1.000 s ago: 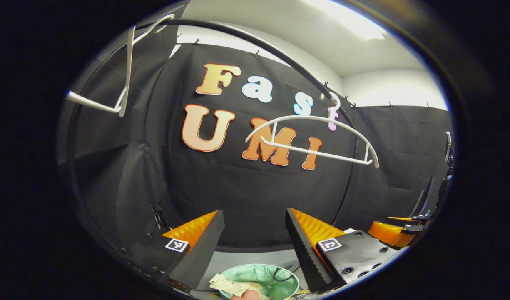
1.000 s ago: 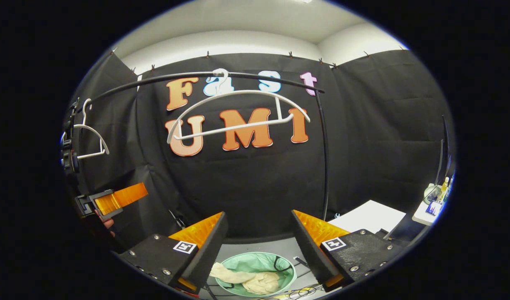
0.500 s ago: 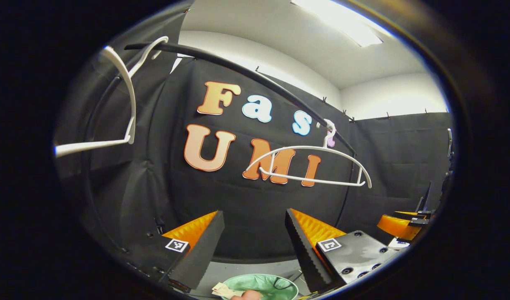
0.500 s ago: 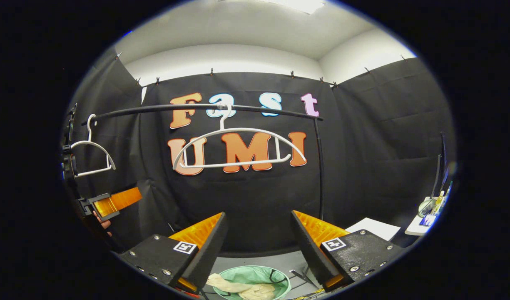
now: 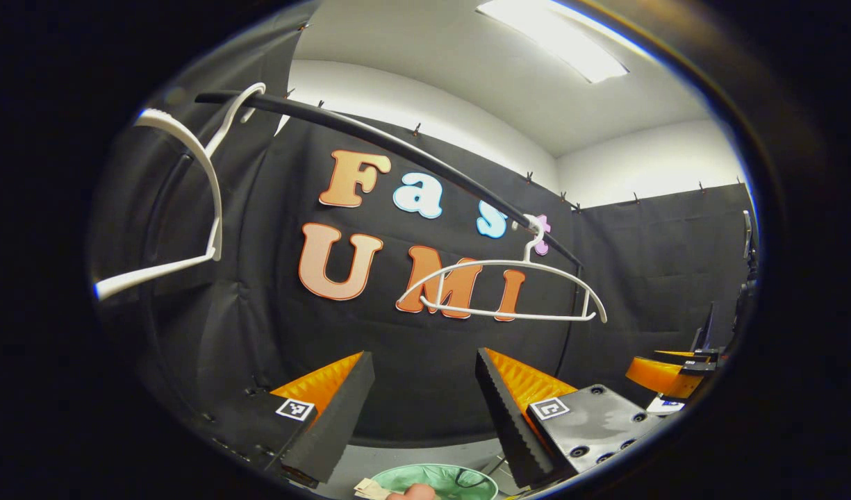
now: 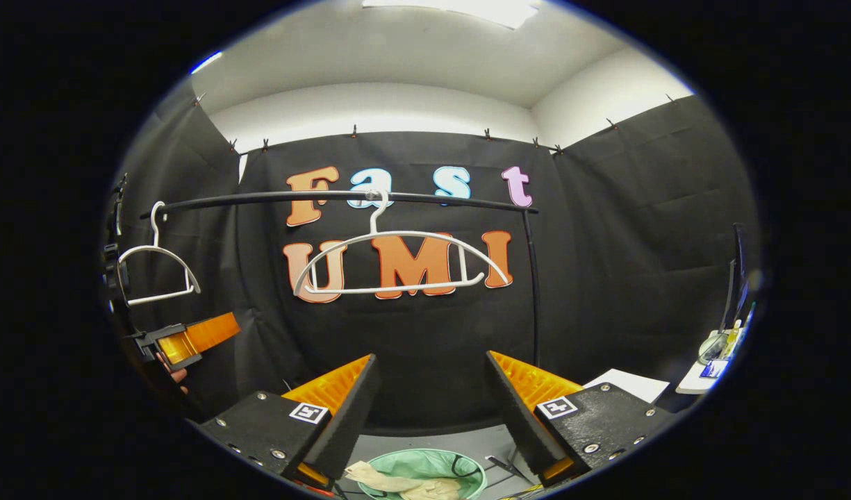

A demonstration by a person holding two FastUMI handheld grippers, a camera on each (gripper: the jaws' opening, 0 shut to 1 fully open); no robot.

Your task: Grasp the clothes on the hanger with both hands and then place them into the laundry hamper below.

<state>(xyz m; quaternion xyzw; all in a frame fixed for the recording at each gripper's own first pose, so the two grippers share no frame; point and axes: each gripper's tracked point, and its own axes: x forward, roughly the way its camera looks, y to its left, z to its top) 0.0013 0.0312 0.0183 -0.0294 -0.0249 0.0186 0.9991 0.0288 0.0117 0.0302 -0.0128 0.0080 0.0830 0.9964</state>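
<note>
A bare white hanger (image 6: 396,262) hangs on the black rail (image 6: 342,197); in the left gripper view the same hanger (image 5: 501,288) hangs to the right. A second bare white hanger (image 5: 182,201) hangs at the rail's left end, also as the small hanger (image 6: 158,267). Below, the green laundry hamper (image 6: 460,467) holds beige clothes (image 6: 394,479); its rim (image 5: 467,476) shows low in the left gripper view. My left gripper (image 5: 425,410) is open and holds nothing. My right gripper (image 6: 432,410) is open and holds nothing. The left gripper (image 6: 185,339) shows far left, the right gripper (image 5: 665,368) far right.
A white sheet (image 6: 623,383) lies on a surface at the right, with small bottles (image 6: 727,340) beyond it. The rail's black upright post (image 6: 533,285) stands right of the middle hanger. Thin cables (image 6: 501,469) lie on the grey floor beside the hamper.
Both grippers have risen and tilted up: the hamper has slid toward the bottom edge and the hangers sit lower in both views. Both stay open.
</note>
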